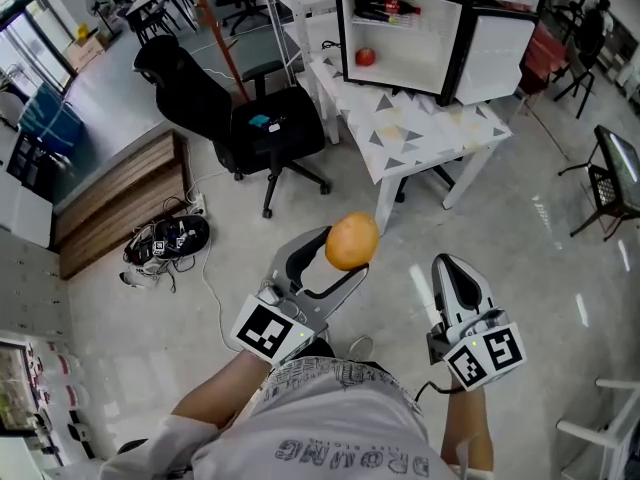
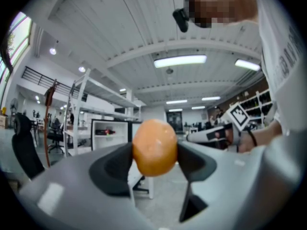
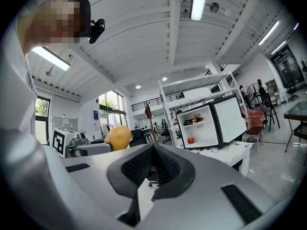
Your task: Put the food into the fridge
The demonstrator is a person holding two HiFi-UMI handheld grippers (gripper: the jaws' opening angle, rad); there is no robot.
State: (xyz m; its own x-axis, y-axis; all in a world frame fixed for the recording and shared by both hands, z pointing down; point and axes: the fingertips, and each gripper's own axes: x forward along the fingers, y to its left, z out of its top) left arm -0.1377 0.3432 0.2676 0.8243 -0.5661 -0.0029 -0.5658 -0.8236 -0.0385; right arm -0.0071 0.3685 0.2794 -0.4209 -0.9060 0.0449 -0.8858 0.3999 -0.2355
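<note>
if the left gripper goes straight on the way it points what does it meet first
The way ahead of the left gripper, shut on the orange, looks free nearby; further on probably the white table under the fridge, slightly right of its opening. Depth is unclear.

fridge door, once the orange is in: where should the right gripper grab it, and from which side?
Probably the door's free vertical edge, farthest from the hinge. It stands swung wide open, so that edge is thin and exposed: come in level, one jaw on each face. The right gripper is shut and empty; open it first.
</note>
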